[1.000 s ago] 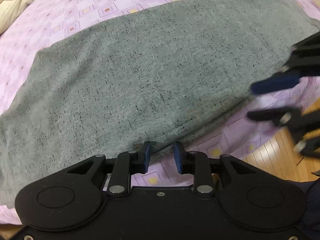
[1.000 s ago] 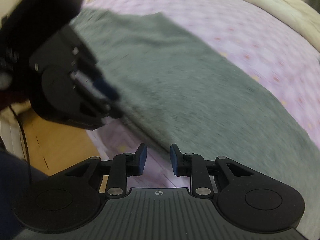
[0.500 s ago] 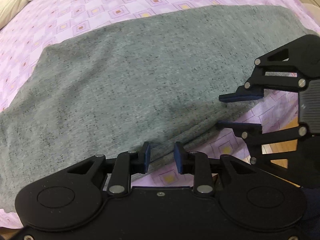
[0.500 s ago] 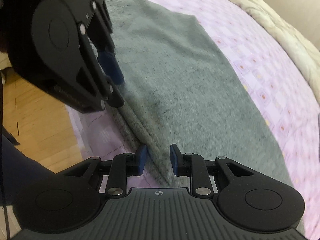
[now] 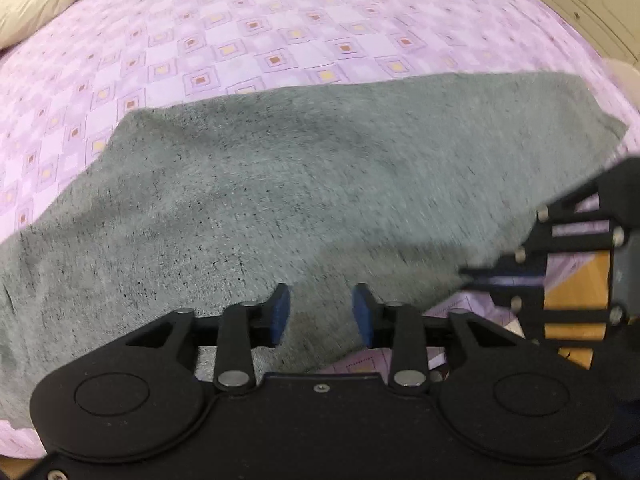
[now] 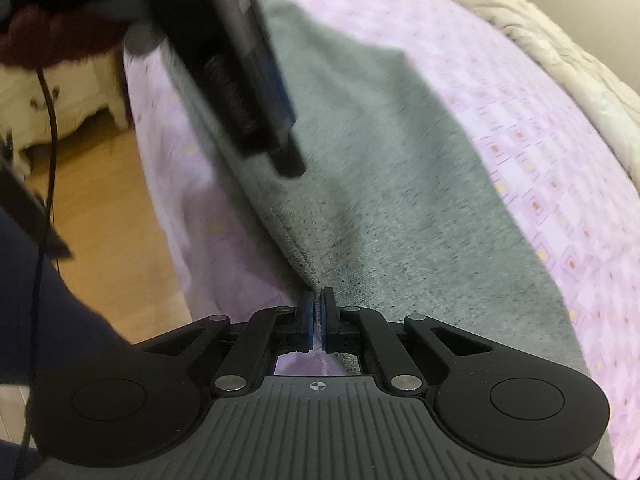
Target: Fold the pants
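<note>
At six o'clock of the purple checked bedsheet [image 5: 280, 40], the right gripper [image 6: 316, 316] has just pinched the flat grey knit pants [image 5: 280, 184] by the near hem; the left gripper [image 5: 320, 312], jaws just widened, hovers empty. Next, likely its own grasp.

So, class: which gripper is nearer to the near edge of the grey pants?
Right. The right gripper is shut on the hem of the grey pants. The left gripper hangs open above the cloth, and its jaws have just been opening.

Right hand-held gripper [image 6: 317, 316] pinching pants [image 6: 400, 184] edge
</note>
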### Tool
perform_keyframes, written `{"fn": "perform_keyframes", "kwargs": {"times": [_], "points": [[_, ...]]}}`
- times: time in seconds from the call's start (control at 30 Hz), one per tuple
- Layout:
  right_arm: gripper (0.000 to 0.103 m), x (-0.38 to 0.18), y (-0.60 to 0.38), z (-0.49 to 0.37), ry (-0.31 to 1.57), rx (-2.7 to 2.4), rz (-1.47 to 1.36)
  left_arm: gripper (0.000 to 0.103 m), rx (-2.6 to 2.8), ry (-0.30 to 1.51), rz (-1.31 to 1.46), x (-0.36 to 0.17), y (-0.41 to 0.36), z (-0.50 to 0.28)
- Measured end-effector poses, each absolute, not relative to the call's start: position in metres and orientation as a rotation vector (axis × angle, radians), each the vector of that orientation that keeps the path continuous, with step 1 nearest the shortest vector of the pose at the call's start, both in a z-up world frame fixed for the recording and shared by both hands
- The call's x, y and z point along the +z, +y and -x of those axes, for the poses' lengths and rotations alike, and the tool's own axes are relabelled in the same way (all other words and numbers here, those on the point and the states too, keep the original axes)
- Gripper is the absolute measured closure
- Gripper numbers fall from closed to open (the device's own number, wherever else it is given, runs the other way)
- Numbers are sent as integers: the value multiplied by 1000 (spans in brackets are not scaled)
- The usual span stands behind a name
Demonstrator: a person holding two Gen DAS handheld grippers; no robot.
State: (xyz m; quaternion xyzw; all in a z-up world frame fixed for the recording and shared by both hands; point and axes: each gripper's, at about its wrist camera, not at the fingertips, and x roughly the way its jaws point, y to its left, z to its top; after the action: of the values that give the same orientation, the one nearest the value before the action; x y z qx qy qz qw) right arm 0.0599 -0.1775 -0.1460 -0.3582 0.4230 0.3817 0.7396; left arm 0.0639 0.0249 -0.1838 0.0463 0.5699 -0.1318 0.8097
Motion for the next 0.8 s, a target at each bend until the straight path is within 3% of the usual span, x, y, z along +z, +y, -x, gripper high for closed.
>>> {"fn": "perform_keyframes", "kwargs": {"times": [0.13,0.23,0.4,0.63,0.8], "points": [[97,-158,-170,-67,986,804,794,55,-241,1267,-109,-203,23,-71],[89,-138,-178,-66,966,806,723,55,-203,1398,-150,-227,25,-74],[89,-106,-203,-84,925,704,485,56,-208,1424,-65,-217,41,-72],[89,-111,-221,-152,935,431,325,57,-187,1228,-59,-172,38,-112],[89,-127,-230,-197,980,305,276,56,-128,1179,-84,-177,35,-165]]}}
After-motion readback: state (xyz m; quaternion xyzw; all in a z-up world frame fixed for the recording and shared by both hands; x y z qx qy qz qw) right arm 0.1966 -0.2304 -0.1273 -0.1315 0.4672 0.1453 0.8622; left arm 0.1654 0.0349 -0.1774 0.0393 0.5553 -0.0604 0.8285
